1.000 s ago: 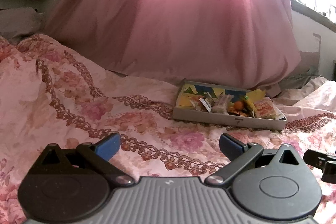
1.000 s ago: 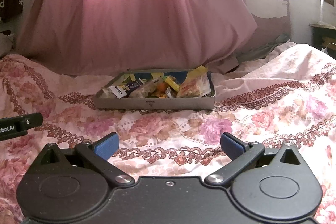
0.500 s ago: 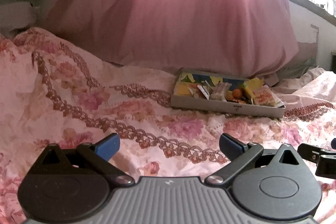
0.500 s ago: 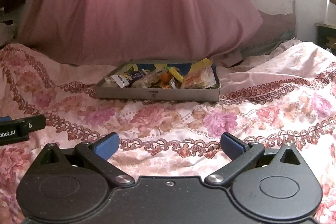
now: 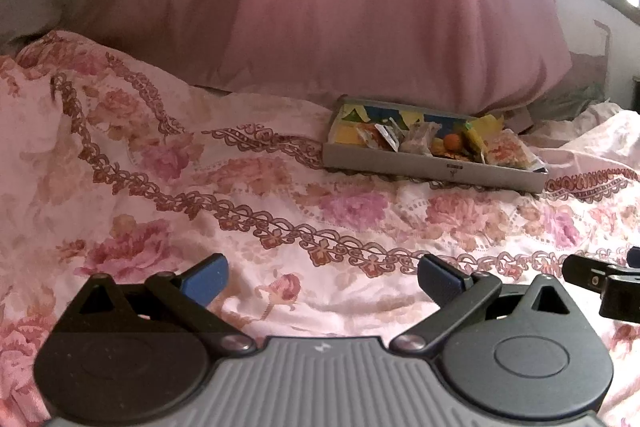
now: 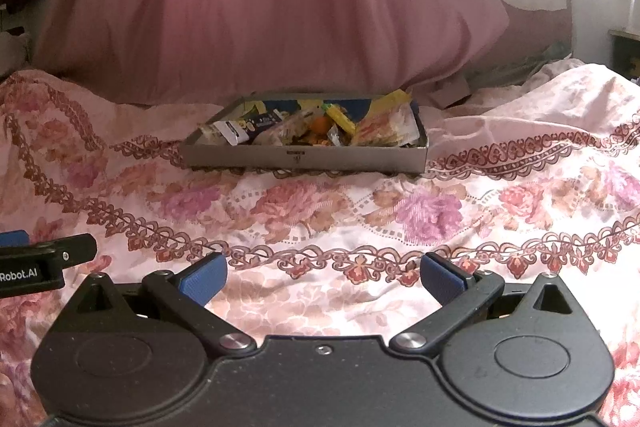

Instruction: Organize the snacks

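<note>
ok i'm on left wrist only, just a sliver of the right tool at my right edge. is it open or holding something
observer: Open. In the right wrist view the right tool has its blue pads wide apart, with only the bedspread between them.
operator: and where's the snack box from its side
observer: Straight ahead. The snack box sits about centred, its long front wall facing that camera.
operator: anything at the box's left end i can't make out
observer: A white wrapper with dark blue print lies near that end, on top of the pile.
</note>
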`<state>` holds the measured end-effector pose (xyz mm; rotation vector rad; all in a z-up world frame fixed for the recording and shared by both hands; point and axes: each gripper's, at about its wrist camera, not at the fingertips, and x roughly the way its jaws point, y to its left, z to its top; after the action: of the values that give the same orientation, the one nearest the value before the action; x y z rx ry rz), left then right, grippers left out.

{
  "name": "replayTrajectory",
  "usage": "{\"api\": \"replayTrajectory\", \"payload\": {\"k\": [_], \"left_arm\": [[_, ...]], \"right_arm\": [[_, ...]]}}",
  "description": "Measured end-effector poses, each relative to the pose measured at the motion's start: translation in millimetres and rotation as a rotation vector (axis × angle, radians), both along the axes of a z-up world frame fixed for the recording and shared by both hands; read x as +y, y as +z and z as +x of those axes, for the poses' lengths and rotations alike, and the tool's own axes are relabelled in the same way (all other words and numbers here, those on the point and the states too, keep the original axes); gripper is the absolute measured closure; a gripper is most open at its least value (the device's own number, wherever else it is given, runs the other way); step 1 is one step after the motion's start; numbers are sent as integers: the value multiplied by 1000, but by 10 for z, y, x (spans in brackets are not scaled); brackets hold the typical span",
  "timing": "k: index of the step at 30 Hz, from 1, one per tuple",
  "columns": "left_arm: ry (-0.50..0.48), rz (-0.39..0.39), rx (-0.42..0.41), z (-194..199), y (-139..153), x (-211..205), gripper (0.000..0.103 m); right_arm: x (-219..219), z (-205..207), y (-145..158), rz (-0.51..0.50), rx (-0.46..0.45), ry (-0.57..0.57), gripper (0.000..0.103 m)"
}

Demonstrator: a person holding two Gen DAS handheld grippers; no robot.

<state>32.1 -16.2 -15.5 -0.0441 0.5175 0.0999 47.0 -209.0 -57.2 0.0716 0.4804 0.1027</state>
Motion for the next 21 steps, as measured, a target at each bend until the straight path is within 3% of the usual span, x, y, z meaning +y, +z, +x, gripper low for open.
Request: {"api": "replayTrajectory", "payload": {"k": [6, 21], "left_arm": [[-9, 50, -19, -33, 15, -44, 0], [-5, 40, -9, -31, 7, -14, 0]], "right_arm": [[-13, 16, -15, 3, 14, -5, 1], [-9, 23, -19, 4, 18, -6, 1]]}}
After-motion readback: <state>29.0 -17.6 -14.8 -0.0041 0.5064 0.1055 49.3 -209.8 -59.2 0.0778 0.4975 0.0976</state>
